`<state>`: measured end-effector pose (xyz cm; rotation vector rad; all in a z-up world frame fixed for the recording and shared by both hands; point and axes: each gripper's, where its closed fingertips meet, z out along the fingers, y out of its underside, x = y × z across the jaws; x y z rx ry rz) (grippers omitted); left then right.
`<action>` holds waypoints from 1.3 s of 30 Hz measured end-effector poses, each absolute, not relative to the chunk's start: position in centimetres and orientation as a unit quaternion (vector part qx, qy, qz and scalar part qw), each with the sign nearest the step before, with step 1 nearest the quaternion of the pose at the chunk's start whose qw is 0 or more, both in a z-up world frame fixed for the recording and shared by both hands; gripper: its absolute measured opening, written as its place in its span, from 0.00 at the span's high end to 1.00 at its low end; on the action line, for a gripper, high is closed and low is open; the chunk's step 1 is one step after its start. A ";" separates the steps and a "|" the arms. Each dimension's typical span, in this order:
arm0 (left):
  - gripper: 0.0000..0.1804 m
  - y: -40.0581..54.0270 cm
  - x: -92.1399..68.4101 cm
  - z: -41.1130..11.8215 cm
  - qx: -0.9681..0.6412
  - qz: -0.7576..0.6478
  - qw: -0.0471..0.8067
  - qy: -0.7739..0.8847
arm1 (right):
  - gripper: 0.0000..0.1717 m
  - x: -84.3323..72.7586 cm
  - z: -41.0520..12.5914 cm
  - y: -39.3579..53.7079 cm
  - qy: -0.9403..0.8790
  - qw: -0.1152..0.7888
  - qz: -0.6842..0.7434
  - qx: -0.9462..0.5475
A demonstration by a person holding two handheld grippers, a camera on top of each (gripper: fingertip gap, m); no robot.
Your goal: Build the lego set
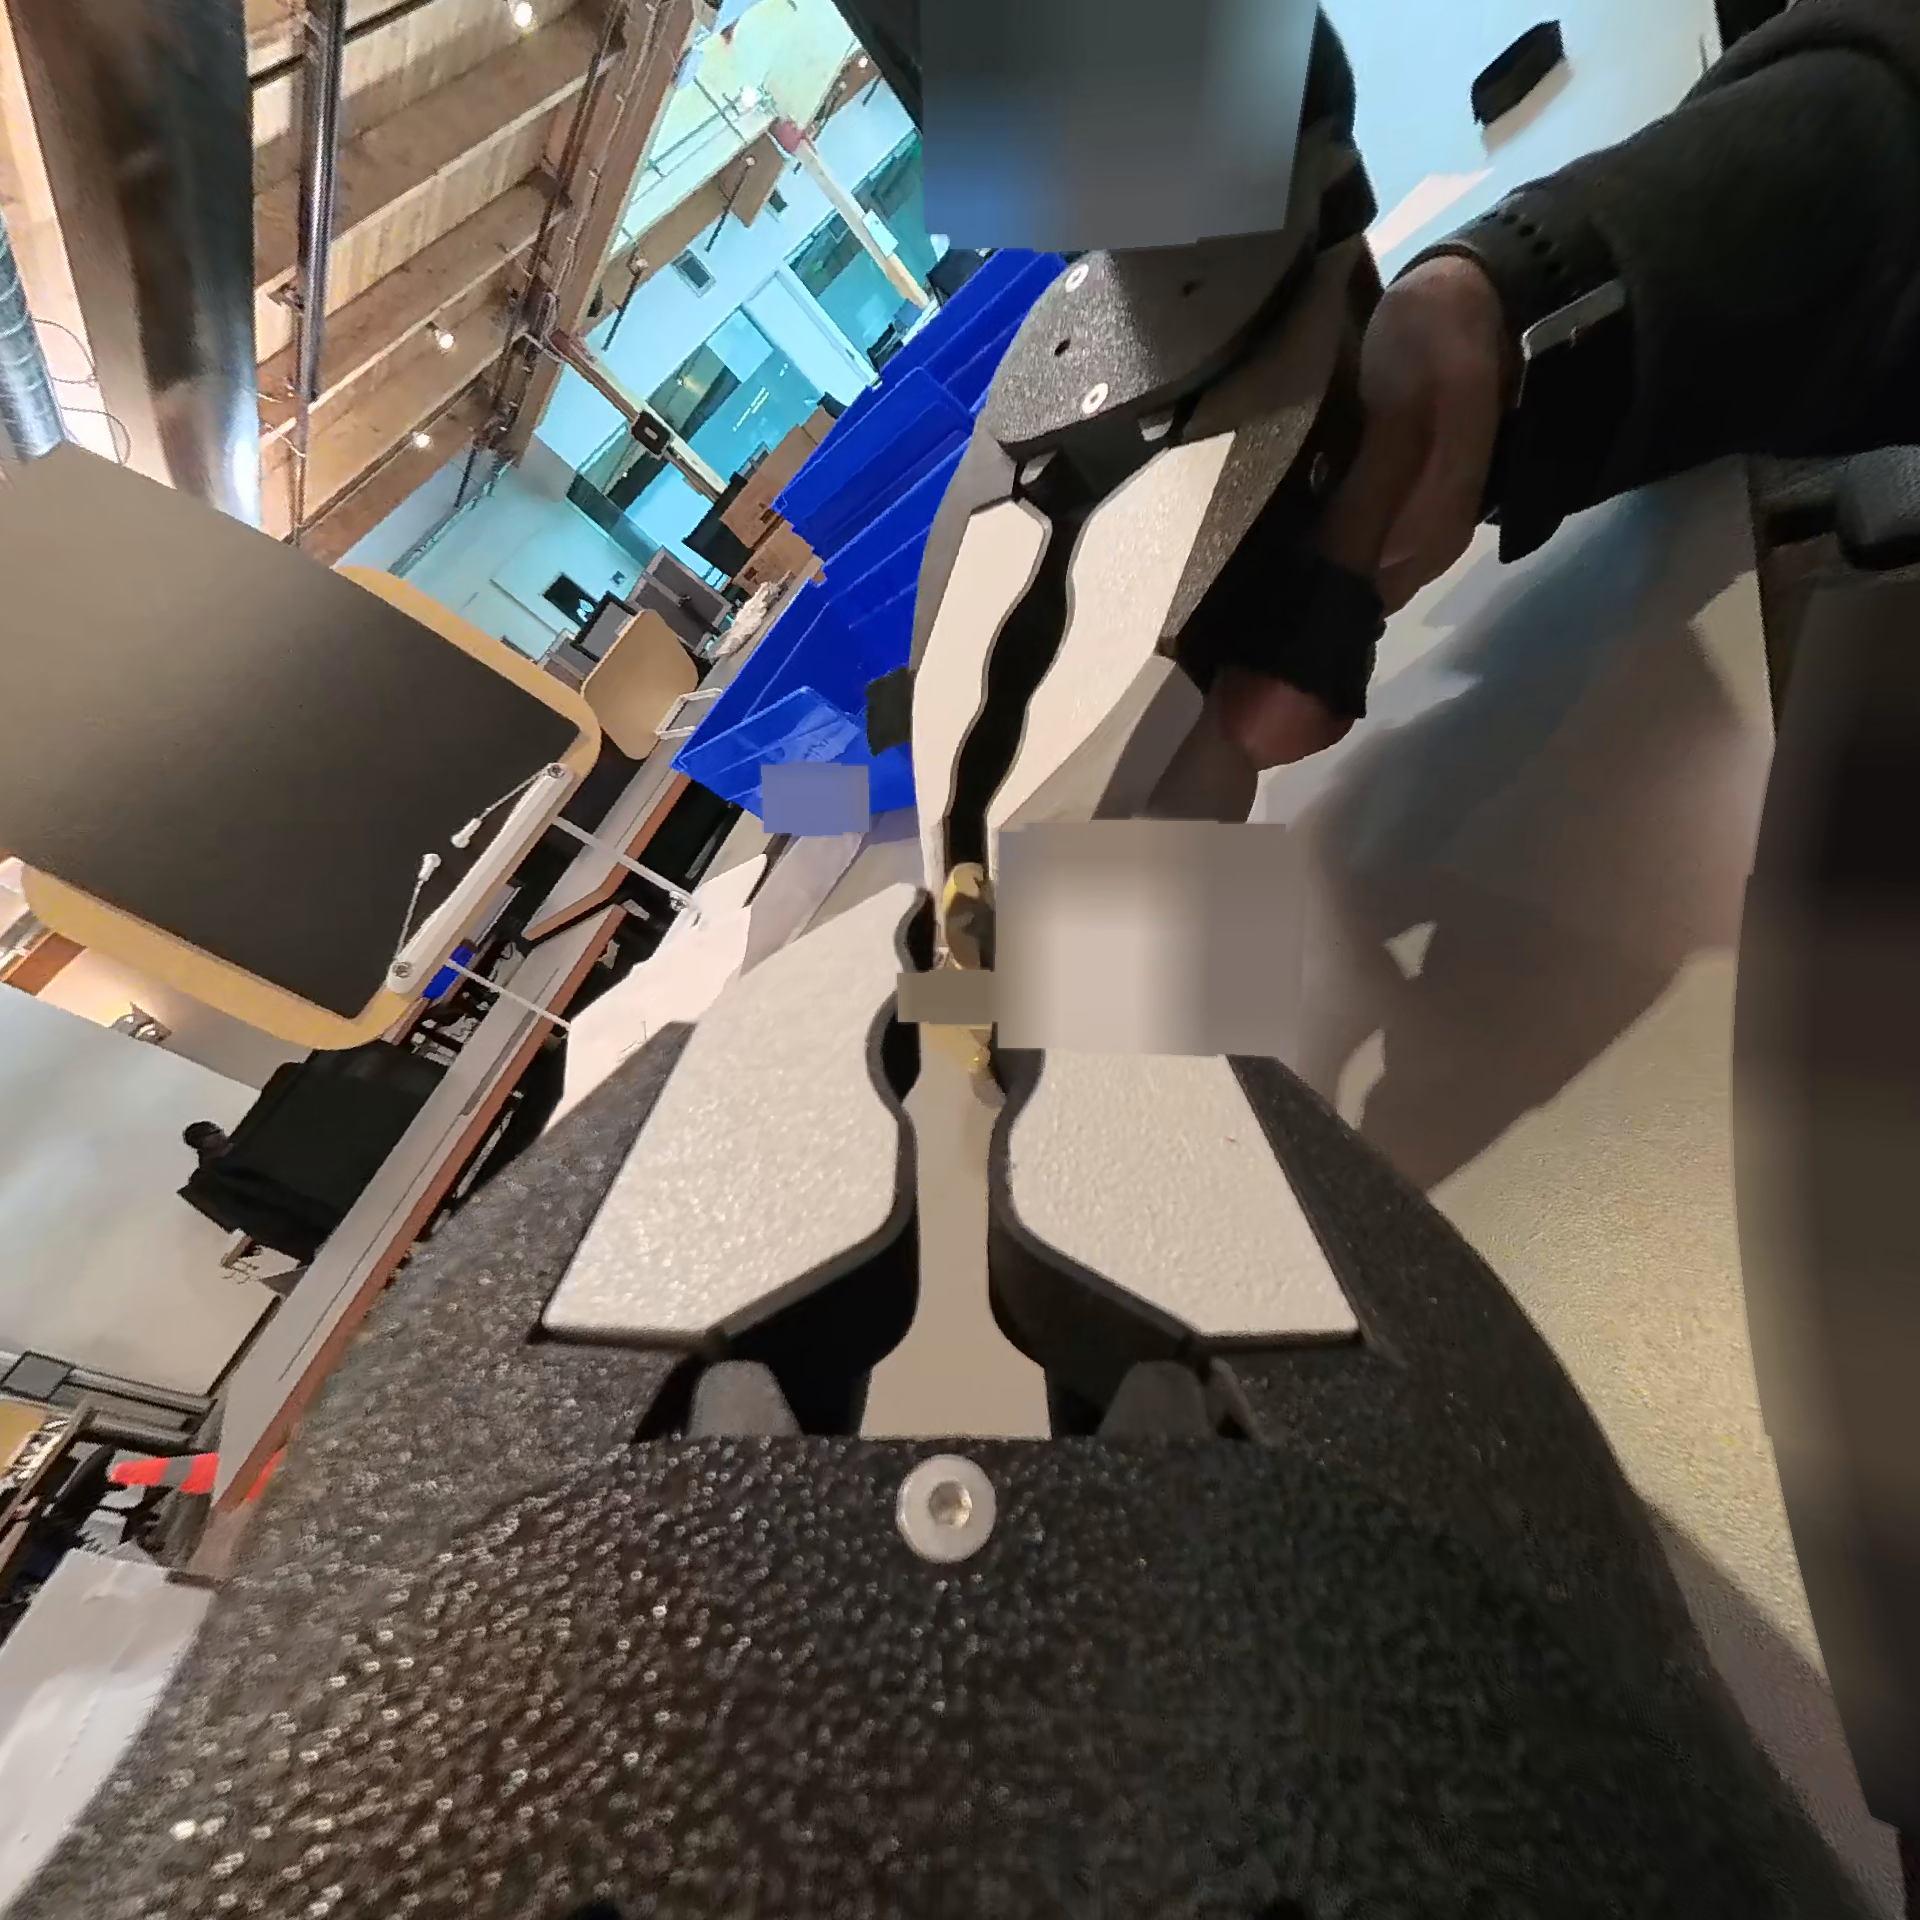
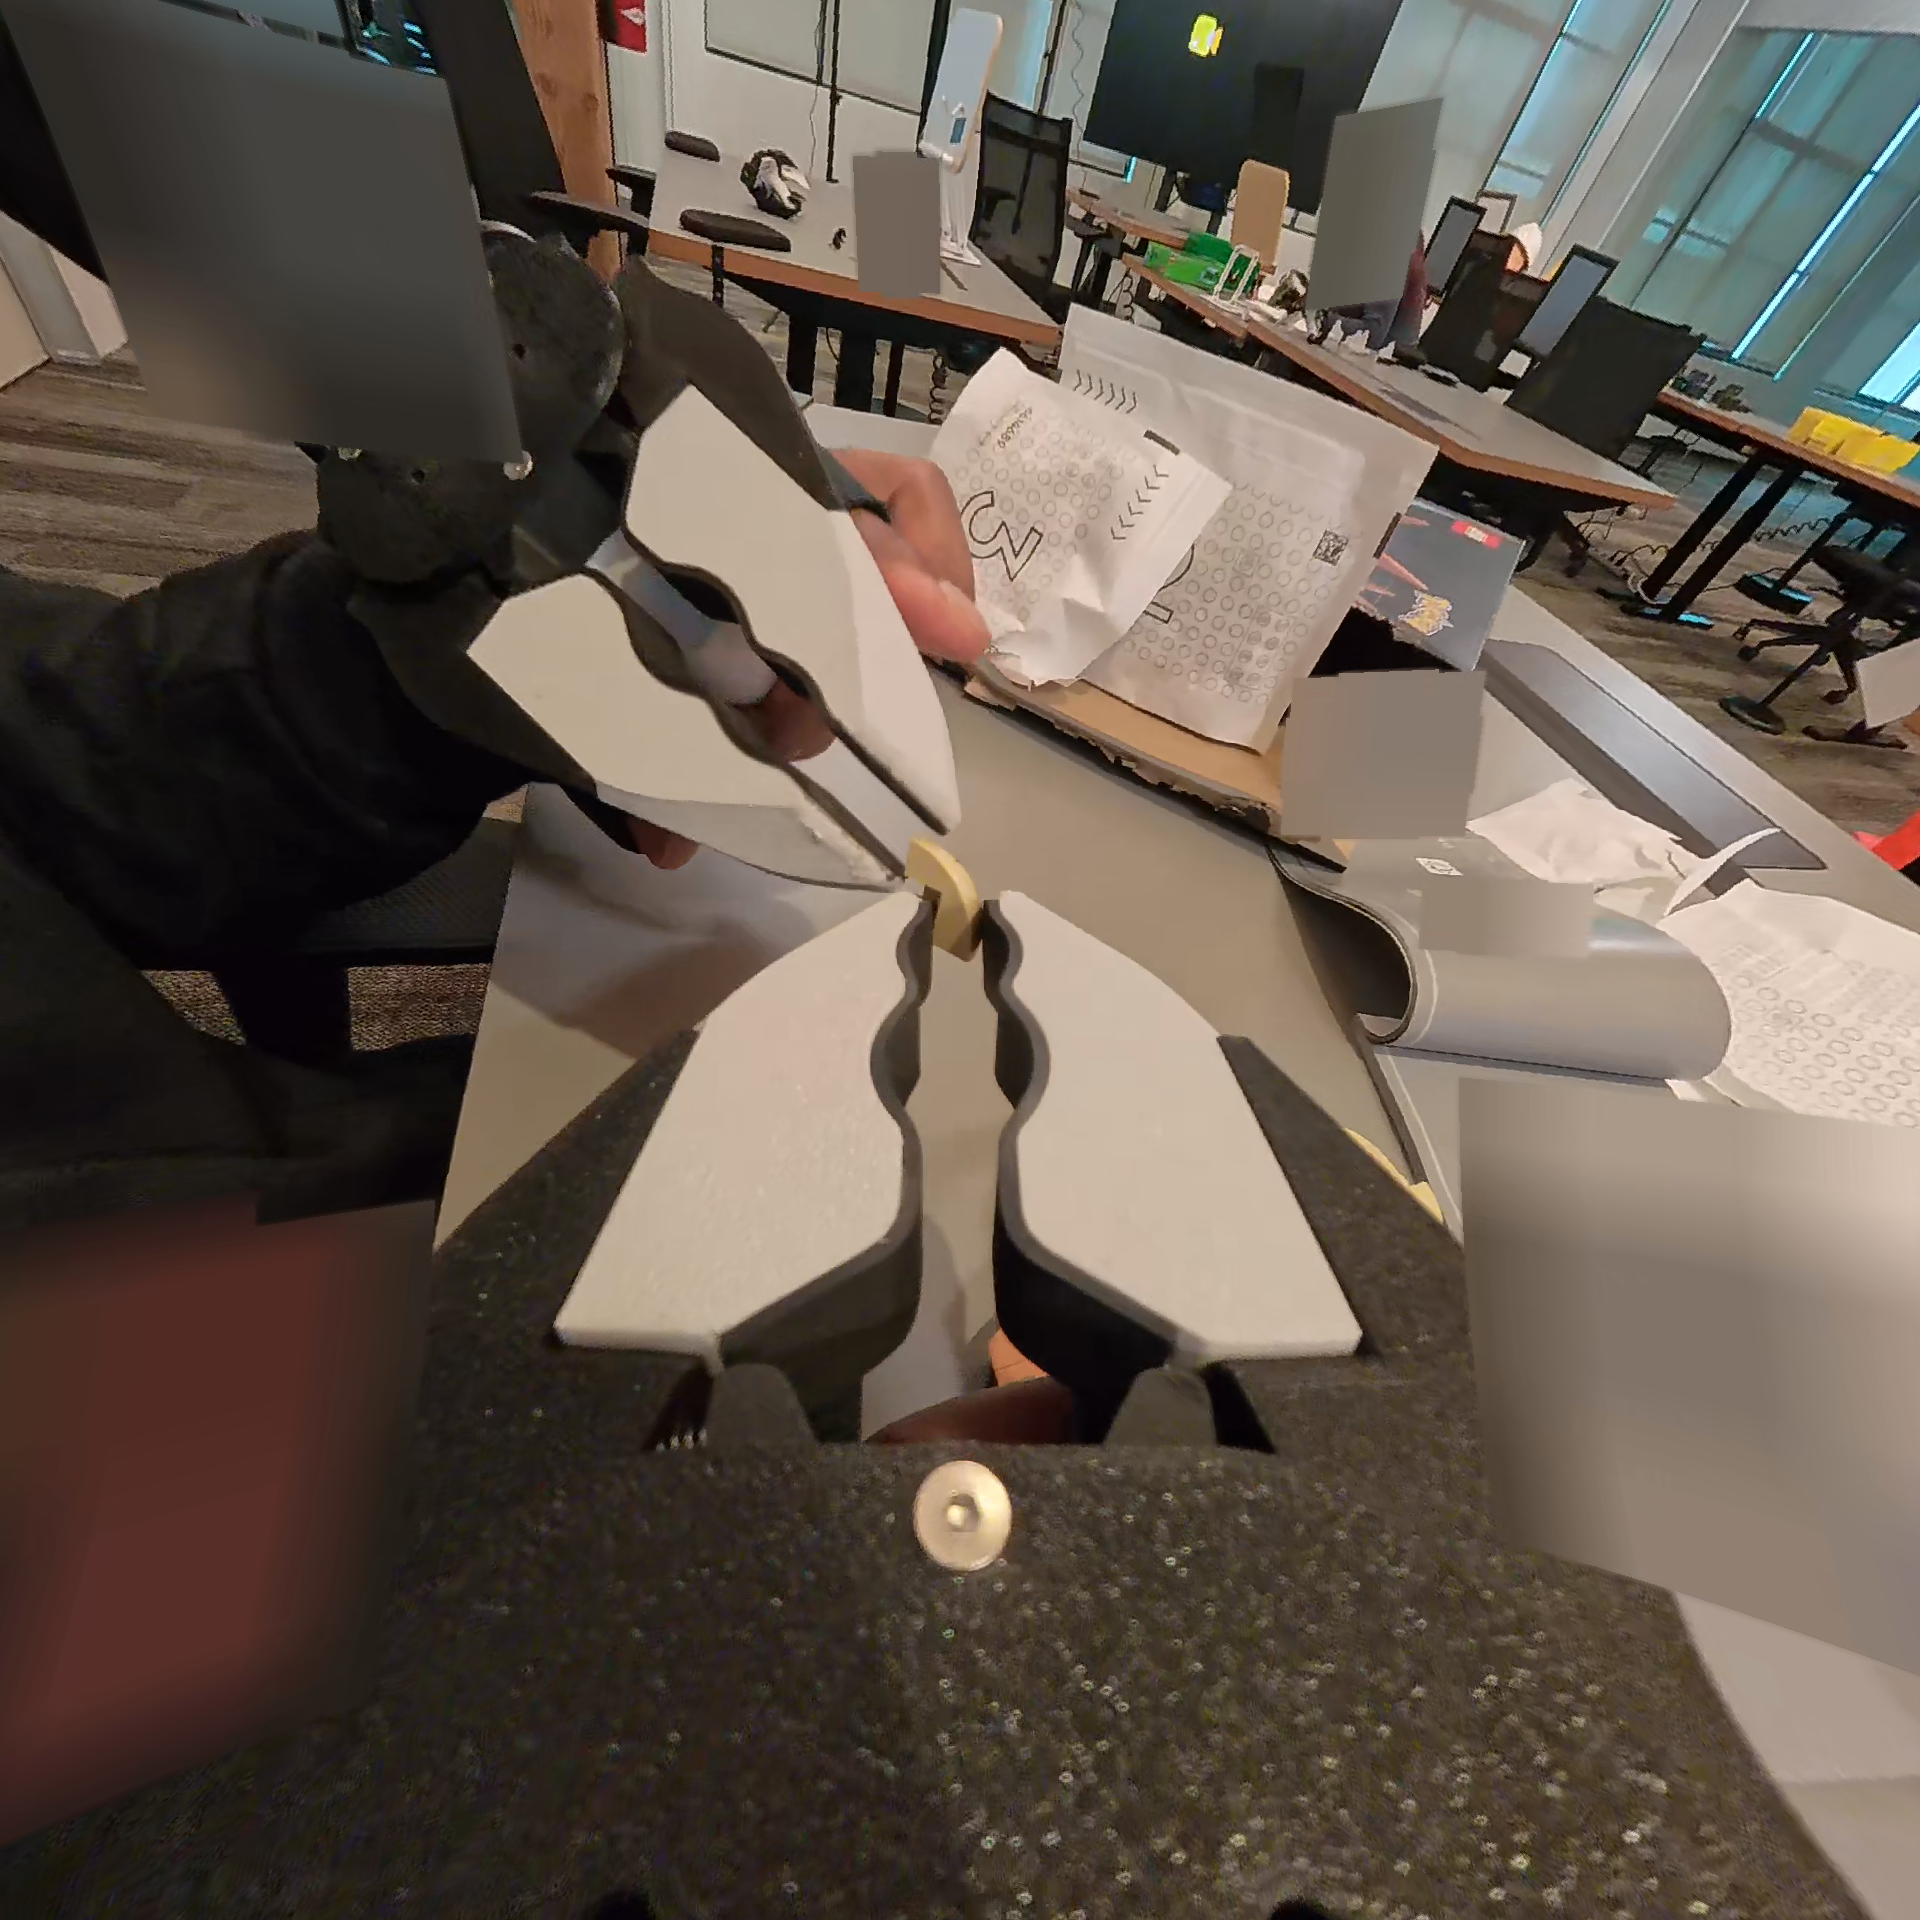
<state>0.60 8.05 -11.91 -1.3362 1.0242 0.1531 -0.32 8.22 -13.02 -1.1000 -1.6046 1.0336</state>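
Open office: long brown-edged grey desks (image 2: pixel 1434 416), black mesh chairs (image 2: pixel 1023 197), tall glass windows (image 2: pixel 1766 135), exposed timber ceiling beams (image 1: pixel 436 208), spotlights on.

Both grippers' jaws pinch one small tan piece (image 2: pixel 951 906) above the grey table (image 2: pixel 1143 862).

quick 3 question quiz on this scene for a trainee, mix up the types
1. True or false: the right gripper has a small tan round piece between its fingertips.
2. What lies behind the grippers on the grey table? A) white printed paper bags B) a red bucket C) a laptop
3. Fill in: the left gripper's tips meet the tan piece from the ____ side of the right wrist view.

Key: 1 true; 2 A; 3 left
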 end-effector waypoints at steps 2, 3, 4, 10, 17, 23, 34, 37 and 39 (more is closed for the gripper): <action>0.95 8.0 0.6 -12.1 -0.593 0.072 0.657 0.461 | 0.95 -0.3 -13.0 8.1 -0.652 0.451 0.417 -0.444; 0.95 7.9 0.6 -12.1 -0.593 0.075 0.654 0.464 | 0.95 -0.3 -13.1 8.1 -0.655 0.451 0.415 -0.442; 0.95 7.9 0.6 -12.1 -0.593 0.077 0.653 0.465 | 0.95 -0.3 -13.2 8.0 -0.658 0.452 0.412 -0.440; 0.96 7.3 0.8 -12.2 -0.582 0.070 0.651 0.482 | 0.95 -0.1 -13.2 7.4 -0.679 0.460 0.396 -0.413; 0.97 7.2 0.8 -12.2 -0.577 0.052 0.660 0.479 | 0.94 -0.2 -13.4 7.0 -0.685 0.456 0.398 -0.406; 0.97 7.5 0.6 -12.2 -0.577 0.018 0.676 0.459 | 0.94 -0.1 -13.5 7.3 -0.678 0.451 0.404 -0.417; 0.97 7.4 0.3 -12.0 -0.575 -0.030 0.693 0.433 | 0.97 -0.3 -13.9 7.6 -0.675 0.456 0.392 -0.427; 0.97 7.3 0.3 -12.0 -0.576 -0.030 0.692 0.434 | 0.97 -0.3 -13.8 7.6 -0.674 0.464 0.389 -0.423; 0.97 7.4 0.2 -12.0 -0.579 -0.027 0.689 0.435 | 0.97 -0.3 -13.8 7.6 -0.674 0.468 0.386 -0.422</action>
